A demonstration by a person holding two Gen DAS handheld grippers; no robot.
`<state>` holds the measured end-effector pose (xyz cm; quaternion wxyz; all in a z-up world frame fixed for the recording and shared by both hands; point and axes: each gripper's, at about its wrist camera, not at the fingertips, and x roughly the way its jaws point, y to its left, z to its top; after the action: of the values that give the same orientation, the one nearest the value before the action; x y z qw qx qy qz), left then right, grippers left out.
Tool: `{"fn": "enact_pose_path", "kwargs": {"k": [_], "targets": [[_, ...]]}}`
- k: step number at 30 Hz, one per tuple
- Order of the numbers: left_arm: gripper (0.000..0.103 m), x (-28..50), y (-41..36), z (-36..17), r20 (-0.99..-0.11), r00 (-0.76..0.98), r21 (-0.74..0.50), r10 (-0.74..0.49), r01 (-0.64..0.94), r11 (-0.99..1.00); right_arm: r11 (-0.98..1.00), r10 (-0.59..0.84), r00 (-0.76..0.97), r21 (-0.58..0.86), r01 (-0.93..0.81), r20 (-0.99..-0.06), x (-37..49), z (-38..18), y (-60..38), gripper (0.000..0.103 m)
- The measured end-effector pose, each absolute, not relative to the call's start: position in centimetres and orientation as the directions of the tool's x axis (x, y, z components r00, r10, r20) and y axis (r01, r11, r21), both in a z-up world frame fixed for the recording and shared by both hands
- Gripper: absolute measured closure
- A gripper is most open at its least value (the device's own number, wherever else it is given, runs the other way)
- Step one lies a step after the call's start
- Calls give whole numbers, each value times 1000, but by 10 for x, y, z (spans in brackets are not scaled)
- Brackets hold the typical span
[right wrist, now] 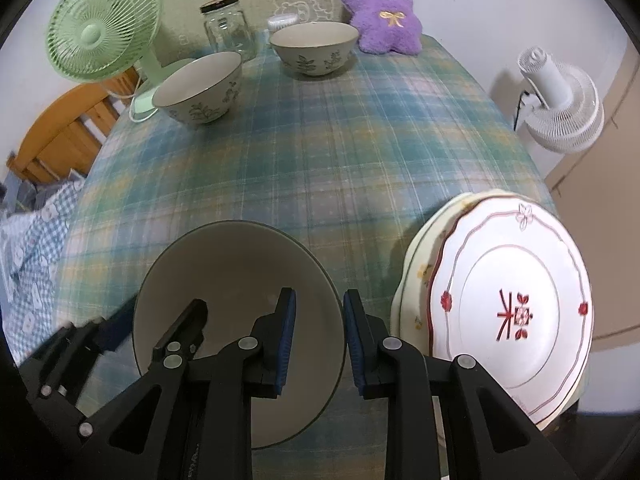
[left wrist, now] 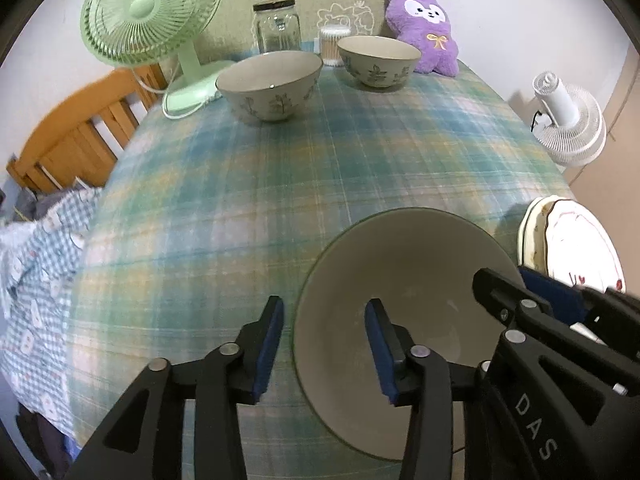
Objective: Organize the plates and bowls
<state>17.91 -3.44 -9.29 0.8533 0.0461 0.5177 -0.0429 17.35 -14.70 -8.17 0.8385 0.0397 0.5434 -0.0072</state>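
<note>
A grey bowl [right wrist: 240, 272] is at the near edge of the table, at 6 o'clock, over the blue-green plaid tablecloth [right wrist: 340, 152]. I cannot tell whether its foot rests on the cloth. Both tools are on it. The left gripper [left wrist: 325, 304] straddles the rim at the bowl's 9 o'clock, one blue pad outside the wall and one inside. There is clear space on both sides, so its fingers stand apart and press on nothing. The right gripper [right wrist: 320, 294] straddles the rim at the bowl's 3 o'clock. Its fingers are drawn in close with the wall between them, the outer pad right against the rim, so it grips the bowl.

Just beside the bowl, at about 4 o'clock on the table, is a stack of plates [right wrist: 416, 264] hanging slightly over the table edge. The top plate [right wrist: 512, 280] is white with a red line border and a red motif in the middle.

Two more leaf-patterned bowls stand upright and well apart from the near one, the left bowl [right wrist: 200, 88] at 11 o'clock and the right bowl [right wrist: 314, 50] at 12 o'clock.

Behind them are a glass jar [right wrist: 228, 28] and a purple plush toy [right wrist: 380, 12] at 1 o'clock. A green fan [right wrist: 100, 28] stands at 10 o'clock. Off the table at 2 o'clock is a white fan [right wrist: 560, 96].
</note>
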Motion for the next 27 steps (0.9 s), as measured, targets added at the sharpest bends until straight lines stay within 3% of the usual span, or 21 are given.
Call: {"fn": "enact_pose_path", "kwargs": {"k": [1,2,5,14,27], "targets": [[47,179,-33,-91,-885,464,32,-27,120,992,998,22,413,44,44,-911,173,-80,-146,67],[46,179,-32,-88,-883,468,37,-19,112,993,999,24,421,39,28,-907,173,-78,-145,54],[27,180,-28,-75,-871,491,40,-5,81,996,999,32,459,46,19,-888,172,-65,-145,34],[24,185,-22,-30,-829,555,82,61,13,997,996,89,512,87,-28,-854,182,-23,-142,32],[23,233,6,12,-766,642,40,37,-10,999,996,80,625,36,-82,-776,226,35,-115,32]]}}
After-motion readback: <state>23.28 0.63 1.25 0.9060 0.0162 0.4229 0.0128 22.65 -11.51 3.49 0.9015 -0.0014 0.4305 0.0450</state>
